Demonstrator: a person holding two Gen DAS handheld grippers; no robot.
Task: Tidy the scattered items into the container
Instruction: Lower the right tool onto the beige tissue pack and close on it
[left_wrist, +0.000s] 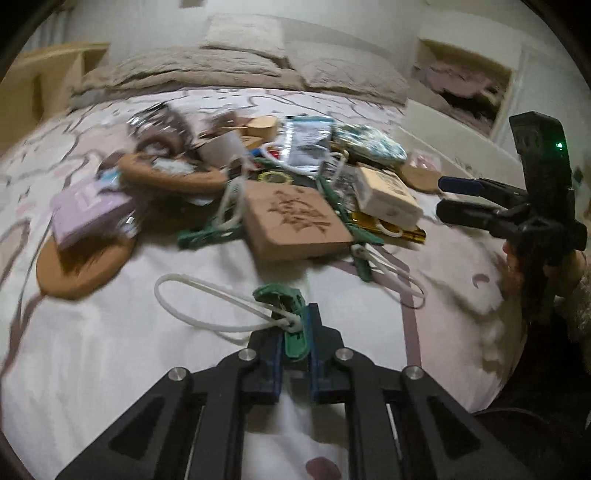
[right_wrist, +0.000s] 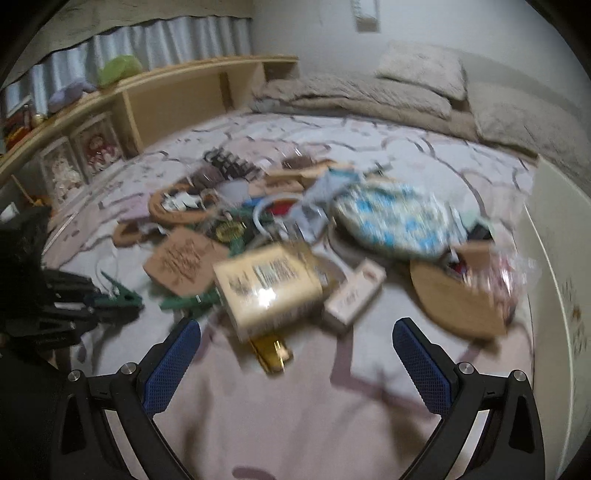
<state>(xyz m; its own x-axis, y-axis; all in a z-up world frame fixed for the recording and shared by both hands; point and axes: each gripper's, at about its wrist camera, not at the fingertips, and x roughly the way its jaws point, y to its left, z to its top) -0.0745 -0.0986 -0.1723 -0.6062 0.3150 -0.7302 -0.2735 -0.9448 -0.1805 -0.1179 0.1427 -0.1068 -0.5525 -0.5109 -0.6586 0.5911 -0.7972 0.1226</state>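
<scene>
My left gripper (left_wrist: 295, 334) is clenched on a green clip (left_wrist: 291, 325), its white loop (left_wrist: 207, 299) trailing off to the left of my jaws. My right gripper (right_wrist: 295, 354) gapes, released and holding nothing. Ahead of both lies the pile (left_wrist: 280, 184), almost untouched by my reckoning. The white container (right_wrist: 554, 258) stands right of my right jaws. Nearly everything remains.

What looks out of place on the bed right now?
The whole pile is a jumble on the bedspread: boxes tilted over clips and cords. One green clip sits apart, clamped in the left gripper, its white loop trailing. No damage or spill visible.
</scene>
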